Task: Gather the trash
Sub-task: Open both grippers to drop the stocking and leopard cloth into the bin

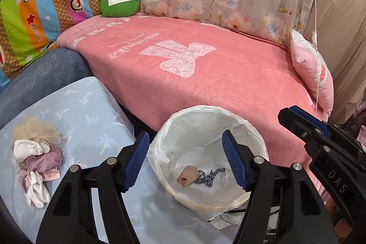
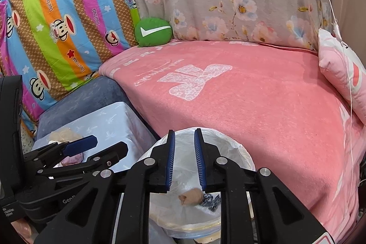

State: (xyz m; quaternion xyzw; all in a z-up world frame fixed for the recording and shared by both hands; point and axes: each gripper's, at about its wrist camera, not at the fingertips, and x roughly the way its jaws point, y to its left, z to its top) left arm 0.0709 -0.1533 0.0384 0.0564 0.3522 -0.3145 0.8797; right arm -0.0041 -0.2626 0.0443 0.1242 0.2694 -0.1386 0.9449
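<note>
- Left wrist view: the left tool (image 1: 185, 160) hangs over the trash bin (image 1: 258, 141) with its fingers wide apart and nothing between them. In the bin lie a beige wad (image 1: 187, 176) and a black-and-white scrap (image 1: 209, 176). A pile of crumpled trash (image 1: 36, 152) sits on the light blue cloth (image 1: 91, 120).
- Right wrist view: the right tool (image 2: 184, 160) is over the same bin, its fingers slightly apart and holding nothing. The pink blanket (image 2: 251, 102) is behind.
</note>
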